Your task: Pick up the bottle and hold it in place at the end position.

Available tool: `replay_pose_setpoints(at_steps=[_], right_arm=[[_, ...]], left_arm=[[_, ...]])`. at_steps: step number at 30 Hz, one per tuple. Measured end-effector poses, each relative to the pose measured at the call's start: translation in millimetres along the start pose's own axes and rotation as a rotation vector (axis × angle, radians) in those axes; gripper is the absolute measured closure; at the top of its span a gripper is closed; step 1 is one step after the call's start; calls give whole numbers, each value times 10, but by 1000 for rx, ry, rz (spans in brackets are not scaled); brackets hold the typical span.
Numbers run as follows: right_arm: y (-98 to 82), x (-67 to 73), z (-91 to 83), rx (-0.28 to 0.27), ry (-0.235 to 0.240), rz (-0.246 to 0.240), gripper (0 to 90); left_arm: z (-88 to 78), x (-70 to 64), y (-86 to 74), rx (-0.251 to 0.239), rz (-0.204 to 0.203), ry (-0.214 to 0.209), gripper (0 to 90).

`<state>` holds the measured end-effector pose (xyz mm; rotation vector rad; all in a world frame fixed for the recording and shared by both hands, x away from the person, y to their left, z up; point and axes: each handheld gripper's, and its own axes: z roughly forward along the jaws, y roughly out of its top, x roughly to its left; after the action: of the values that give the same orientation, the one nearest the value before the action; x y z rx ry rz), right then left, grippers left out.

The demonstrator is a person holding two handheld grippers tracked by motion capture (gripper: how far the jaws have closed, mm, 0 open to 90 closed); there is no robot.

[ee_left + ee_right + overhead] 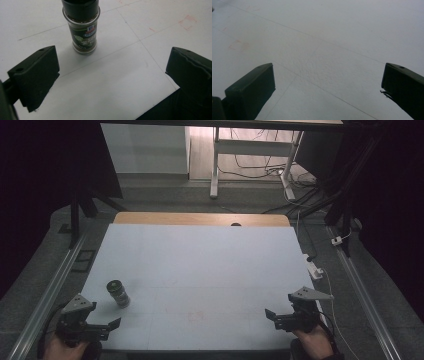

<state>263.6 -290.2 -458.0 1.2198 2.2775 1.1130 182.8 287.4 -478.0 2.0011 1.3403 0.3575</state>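
One spice jar stands upright on the pale tabletop near its front left corner, long axis vertical, dark cap on top; in the left gripper view its green label faces the camera. Just in front of it and slightly to the left, at the tabletop's front left corner, the left gripper is held roughly level, aimed toward the right, its fingers spread wide with nothing between them and the jar standing apart beyond them. At the front right corner the right gripper is held low, pointing left across the tabletop, its fingers likewise wide open over bare surface.
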Motion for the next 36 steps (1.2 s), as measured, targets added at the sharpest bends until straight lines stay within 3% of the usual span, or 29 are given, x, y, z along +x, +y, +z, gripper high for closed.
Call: replay_pose_setpoints(at_steps=[10, 24, 36], right_arm=[[1, -7, 5, 3, 26, -2, 0], [0, -9, 16, 19, 41, -6, 0], [6, 0, 29, 37, 48, -15, 0]], left_arm=[[-1, 23, 6, -5, -9, -37, 0], [24, 35, 23, 18, -24, -32, 0], [26, 45, 62, 4, -18, -31, 0]])
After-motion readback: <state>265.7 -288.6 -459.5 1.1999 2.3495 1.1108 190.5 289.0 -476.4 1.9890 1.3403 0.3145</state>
